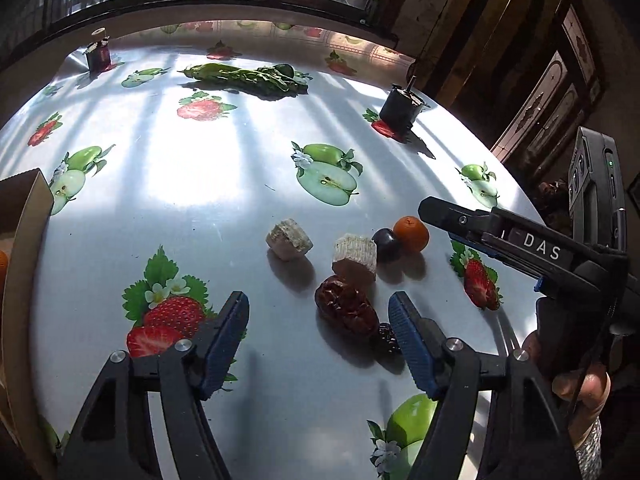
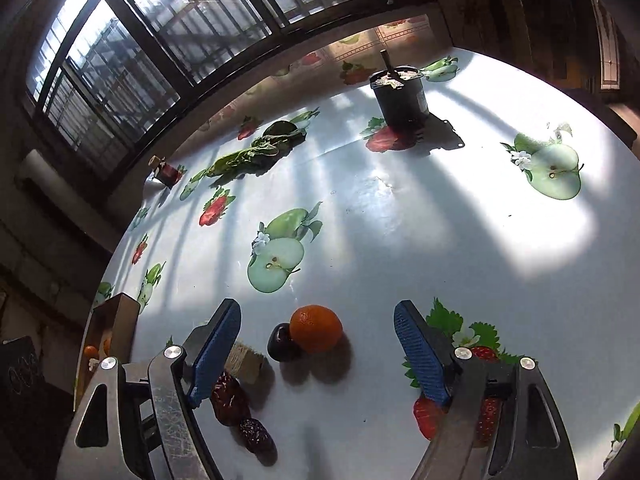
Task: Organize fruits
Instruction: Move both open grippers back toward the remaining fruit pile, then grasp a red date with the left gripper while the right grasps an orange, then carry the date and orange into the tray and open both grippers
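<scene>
On the fruit-print tablecloth (image 1: 168,184) lies a cluster: an orange (image 1: 411,233), a dark plum (image 1: 386,242), two pale cut chunks (image 1: 355,258) (image 1: 289,238), a large wrinkled red date (image 1: 346,310) and a small dark date (image 1: 388,338). My left gripper (image 1: 318,340) is open just above the table, the large date lying between its blue pads, nearer the right one and untouched. My right gripper (image 2: 318,314) is open too, with the orange (image 2: 316,328) and plum (image 2: 282,342) between its fingers, both pads well apart from them. It enters the left wrist view from the right (image 1: 436,216).
A cardboard box (image 1: 24,240) (image 2: 116,328) holding oranges stands at the table's left edge. Farther back are leafy greens (image 1: 244,76), a black cylindrical motor (image 1: 396,110) and a small dark red jar (image 1: 98,54). A hand (image 1: 580,392) holds the right gripper's handle.
</scene>
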